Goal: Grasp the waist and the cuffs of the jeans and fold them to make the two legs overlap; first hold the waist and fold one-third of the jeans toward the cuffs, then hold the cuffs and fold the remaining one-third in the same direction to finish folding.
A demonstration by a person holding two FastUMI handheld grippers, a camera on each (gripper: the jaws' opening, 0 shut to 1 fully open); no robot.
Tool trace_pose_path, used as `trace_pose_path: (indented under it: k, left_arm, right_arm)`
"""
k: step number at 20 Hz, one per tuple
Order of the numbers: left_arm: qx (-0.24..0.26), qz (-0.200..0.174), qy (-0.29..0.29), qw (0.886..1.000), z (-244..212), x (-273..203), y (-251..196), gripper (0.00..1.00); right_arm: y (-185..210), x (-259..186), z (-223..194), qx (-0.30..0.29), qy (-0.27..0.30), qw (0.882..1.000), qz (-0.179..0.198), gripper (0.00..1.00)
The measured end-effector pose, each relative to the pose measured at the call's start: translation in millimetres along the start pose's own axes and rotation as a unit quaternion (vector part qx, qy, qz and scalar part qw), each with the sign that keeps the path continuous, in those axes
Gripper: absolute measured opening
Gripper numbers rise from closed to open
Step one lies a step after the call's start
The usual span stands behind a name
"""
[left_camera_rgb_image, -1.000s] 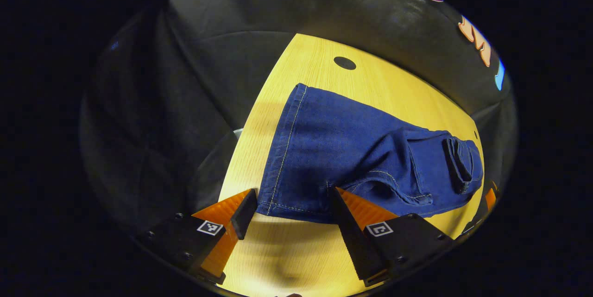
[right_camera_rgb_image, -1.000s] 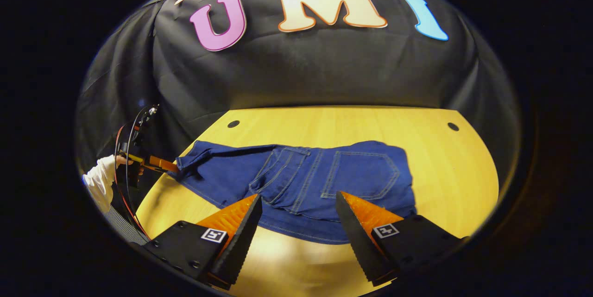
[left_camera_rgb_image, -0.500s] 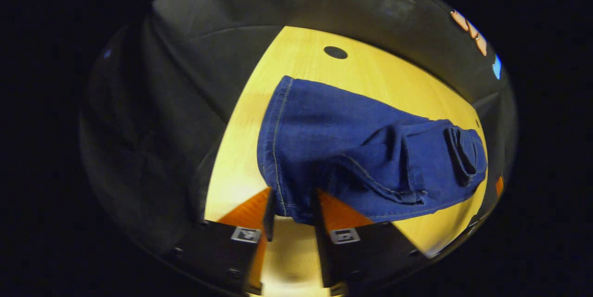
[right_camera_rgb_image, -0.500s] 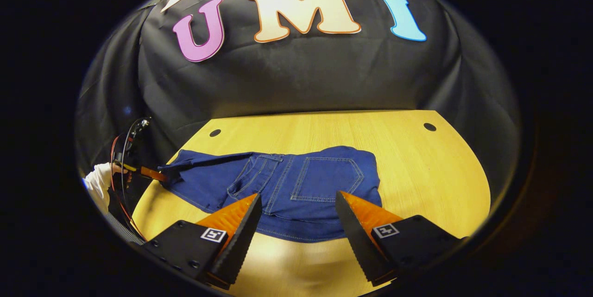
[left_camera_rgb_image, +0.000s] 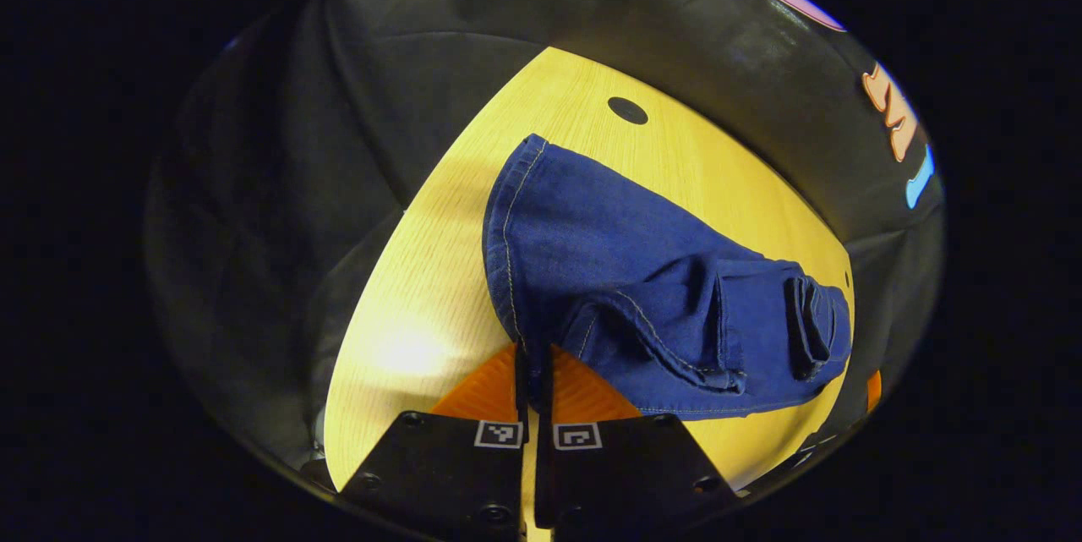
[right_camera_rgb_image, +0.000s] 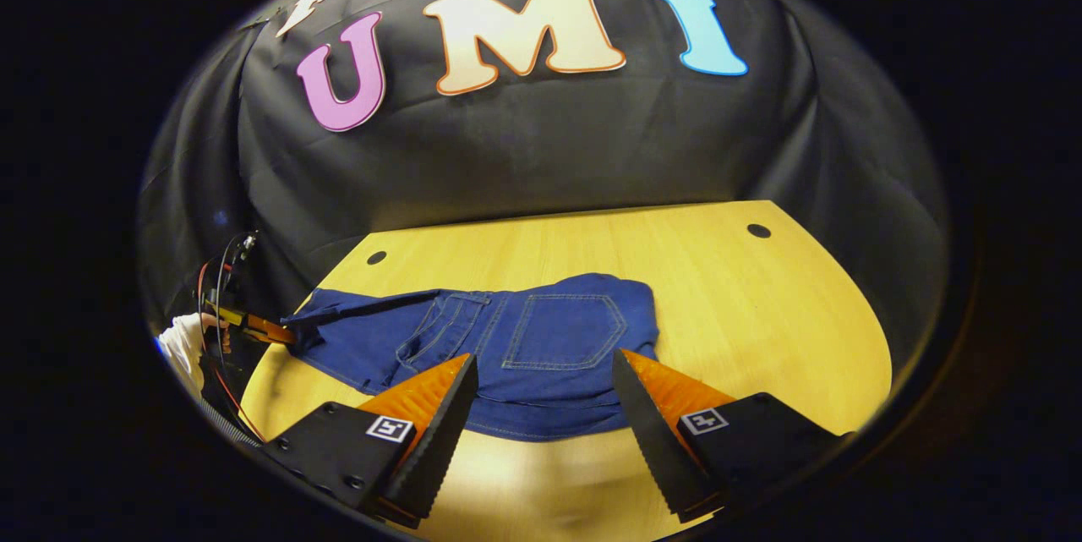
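Jeans (left_camera_rgb_image: 642, 288) cuff between left gripper (left_camera_rgb_image: 533, 369) fingers

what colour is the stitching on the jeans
Pale, off-white stitching on dark blue jeans, clearest in the left gripper view.

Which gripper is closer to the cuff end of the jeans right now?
Left. The left gripper is shut on the cuff hem of the jeans. The right gripper is open, near the waist end, away from the cuffs.

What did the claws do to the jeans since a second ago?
The left claw closed from wide open and now pinches the cuff edge of the jeans. The right claw stayed open above the waist end, and the jeans stayed on the table.
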State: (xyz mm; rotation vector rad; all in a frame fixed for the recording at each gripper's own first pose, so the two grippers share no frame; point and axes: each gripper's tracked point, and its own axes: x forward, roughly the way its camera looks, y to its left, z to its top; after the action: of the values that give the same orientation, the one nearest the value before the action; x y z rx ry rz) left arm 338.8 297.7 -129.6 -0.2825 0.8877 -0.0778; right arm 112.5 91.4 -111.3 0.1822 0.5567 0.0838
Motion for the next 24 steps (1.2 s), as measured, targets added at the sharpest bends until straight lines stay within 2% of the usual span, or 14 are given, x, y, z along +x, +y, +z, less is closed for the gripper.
trace_pose_path:
  k: [1,4,8,13,20,24]
  left_arm:
    - [0.008,0.001,-0.003,1.0,4,-4,-6,0.02]
    - [0.034,-0.016,-0.024,0.999,11,-22,-32,0.0]
    - [0.083,-0.042,-0.051,0.994,18,-67,-91,0.0]
    - [0.13,-0.085,-0.073,0.985,20,-97,-201,0.0]
    - [0.195,-0.143,-0.079,0.967,-1,-104,-361,0.0]
    - [0.236,-0.152,-0.075,0.957,-24,-103,-430,0.0]
  right_arm:
    - [-7,-2,3,0.003,-0.004,1.0,-0.004,0.99]
    - [-23,-8,7,0.02,-0.012,1.0,-0.01,0.99]
    - [-38,-15,9,0.031,-0.017,0.999,-0.009,0.99]
    - [-66,-27,12,0.032,-0.026,0.999,-0.005,0.99]
    - [-127,-43,11,0.07,-0.036,0.997,-0.012,0.98]
    - [-148,-44,11,0.07,-0.041,0.997,-0.01,0.98]
